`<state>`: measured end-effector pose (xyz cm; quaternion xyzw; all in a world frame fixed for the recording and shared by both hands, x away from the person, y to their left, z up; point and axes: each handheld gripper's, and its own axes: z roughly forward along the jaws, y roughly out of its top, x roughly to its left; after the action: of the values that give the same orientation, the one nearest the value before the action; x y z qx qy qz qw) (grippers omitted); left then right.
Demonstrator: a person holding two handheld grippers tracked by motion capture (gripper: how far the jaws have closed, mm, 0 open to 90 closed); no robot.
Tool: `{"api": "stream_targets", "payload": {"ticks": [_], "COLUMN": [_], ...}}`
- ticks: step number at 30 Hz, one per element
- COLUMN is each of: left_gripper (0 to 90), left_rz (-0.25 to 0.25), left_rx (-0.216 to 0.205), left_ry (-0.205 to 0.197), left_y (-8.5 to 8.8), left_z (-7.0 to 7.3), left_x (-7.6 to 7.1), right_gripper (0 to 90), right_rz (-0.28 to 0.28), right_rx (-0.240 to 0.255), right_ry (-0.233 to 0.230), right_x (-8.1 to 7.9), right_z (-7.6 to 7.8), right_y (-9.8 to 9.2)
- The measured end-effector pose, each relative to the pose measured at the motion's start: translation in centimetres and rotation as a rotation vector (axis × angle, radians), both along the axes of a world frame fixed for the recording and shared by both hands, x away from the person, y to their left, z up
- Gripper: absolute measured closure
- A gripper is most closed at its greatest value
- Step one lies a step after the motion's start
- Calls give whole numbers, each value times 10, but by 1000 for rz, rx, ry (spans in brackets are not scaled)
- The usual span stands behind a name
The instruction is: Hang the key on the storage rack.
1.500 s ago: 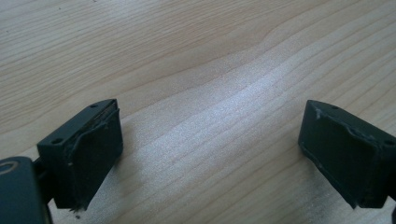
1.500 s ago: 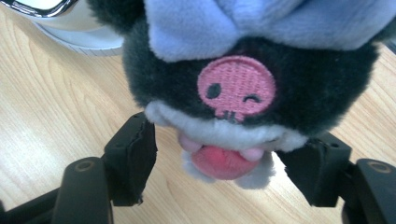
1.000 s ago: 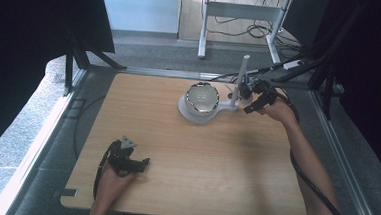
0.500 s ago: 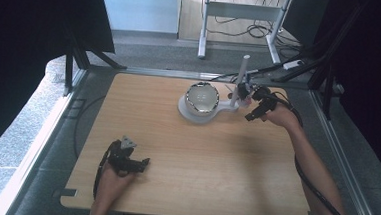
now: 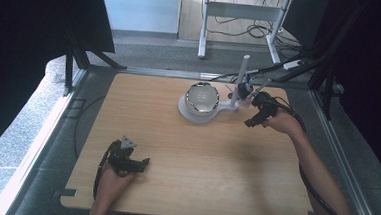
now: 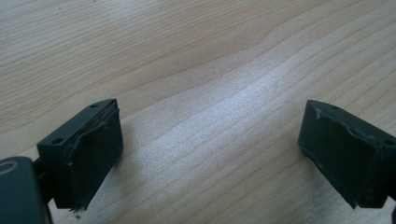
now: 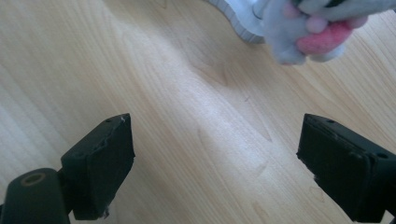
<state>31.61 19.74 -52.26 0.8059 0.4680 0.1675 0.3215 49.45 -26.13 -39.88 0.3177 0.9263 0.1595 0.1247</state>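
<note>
Standing toward the far middle of the wooden table (image 5: pixel 200 153), a white base (image 5: pixel 198 112) carries a round, dark-rimmed bowl-like dish (image 5: pixel 202 98) with a pale inside, and a white arm of the base runs out to the right to an upright white post (image 5: pixel 241 78). A small soft toy (image 7: pixel 317 28), grey-white with a pink patch, appears blurred at the top of the right gripper view, hanging just beside the edge of that white base (image 7: pixel 238 21); what holds it there cannot be told. The right claw (image 5: pixel 252 122) sits just to the right of the post, low over the table, held in the person's right hand (image 5: pixel 280 122) with the forearm reaching in from the lower right. In its own view the two black jaws stand wide apart with bare wood between them (image 7: pixel 215 154). The left claw (image 5: pixel 142 163) rests well apart from all this, near the front left of the table, in the person's left hand (image 5: pixel 111 180), a grey three-cornered plate (image 5: pixel 127 142) on top of it. Its jaws are likewise spread wide over bare wood grain (image 6: pixel 210 154), clasping nothing. Beyond the table's far edge lie a grey floor (image 5: pixel 151 55), cables (image 5: pixel 248 26) and the white legs of a frame (image 5: pixel 203 28).
</note>
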Motion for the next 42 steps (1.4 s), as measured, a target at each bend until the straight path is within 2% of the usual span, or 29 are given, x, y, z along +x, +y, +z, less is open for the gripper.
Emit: {"api": "stream_targets", "payload": {"ticks": [12,19,28,33,42], "left_gripper": [64,63,63,64,64], "left_rz": [0,0,-1,-1,2], "left_rx": [0,0,0,0,3], "left_ry": [0,0,0,0,-1], "left_y": [0,0,0,0,0], "left_z": [0,0,0,0,0], "left_x": [0,0,0,0,-1], "right_gripper": [109,115,120,115,102], "right_rz": [61,67,74,80,88], "right_rx": [16,28,61,64,84], "right_ry": [-23,-32,-46,-54,-79], "right_x": [-26,-41,-61,-70,-95], "right_z": [-3,-7,-6,-5,-4], "right_y": [5,1,-5,-9,-17]}}
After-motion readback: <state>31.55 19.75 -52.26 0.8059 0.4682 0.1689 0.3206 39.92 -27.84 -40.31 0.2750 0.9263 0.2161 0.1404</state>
